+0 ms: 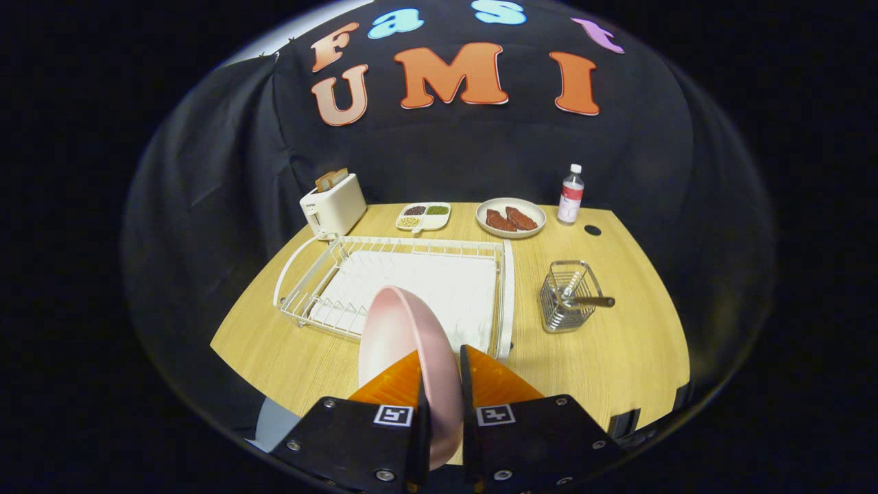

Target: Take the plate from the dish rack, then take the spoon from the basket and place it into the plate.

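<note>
Jaws pinching the plate [405, 336] on edge, held above the rack's [507, 274] near side. Best lowered flat onto bare table [638, 357] near the basket [568, 296], spoon [588, 300] handle pointing right. Keep grip firm; tilt slowly before release.

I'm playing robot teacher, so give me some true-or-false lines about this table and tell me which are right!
1. The gripper is shut on the pink plate. True.
2. The plate stands in the rack. False: it is held on edge between the fingers, in front of the rack.
3. The spoon is in the basket. True.
4. The toaster is empty. False: toast sticks out of its top.
5. A bottle stands at the far side of the table. True.
</note>
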